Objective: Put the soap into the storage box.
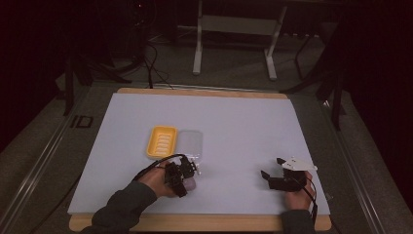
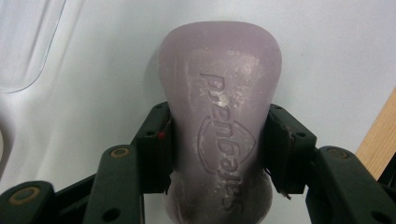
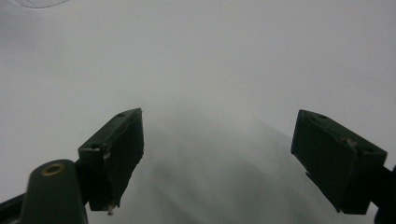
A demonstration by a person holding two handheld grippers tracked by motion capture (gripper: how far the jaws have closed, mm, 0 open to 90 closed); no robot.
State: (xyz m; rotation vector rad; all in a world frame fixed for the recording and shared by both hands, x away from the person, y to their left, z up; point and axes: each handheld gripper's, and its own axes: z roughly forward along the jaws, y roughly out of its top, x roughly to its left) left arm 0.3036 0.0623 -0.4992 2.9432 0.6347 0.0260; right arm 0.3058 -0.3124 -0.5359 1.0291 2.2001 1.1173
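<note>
Soap bar (image 2: 219,135), lavender, hard, slick, embossed: left gripper (image 2: 219,154) fingers clamp its narrow waist, near yellow dish (image 1: 161,142) at 11 o'clock; right gripper (image 3: 217,158) fingers apart, empty, over the counter (image 1: 243,122).

You see a pale lilac soap (image 2: 219,126) with embossed lettering, a yellow ribbed dish (image 1: 161,142), a clear lid (image 1: 190,144) and a white counter (image 1: 243,126).

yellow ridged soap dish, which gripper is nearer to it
Left. The left gripper, shut on a pale purple soap bar, sits just in front of the yellow ridged soap dish. The right gripper, jaws open, rests far off toward the table's right edge.
</note>
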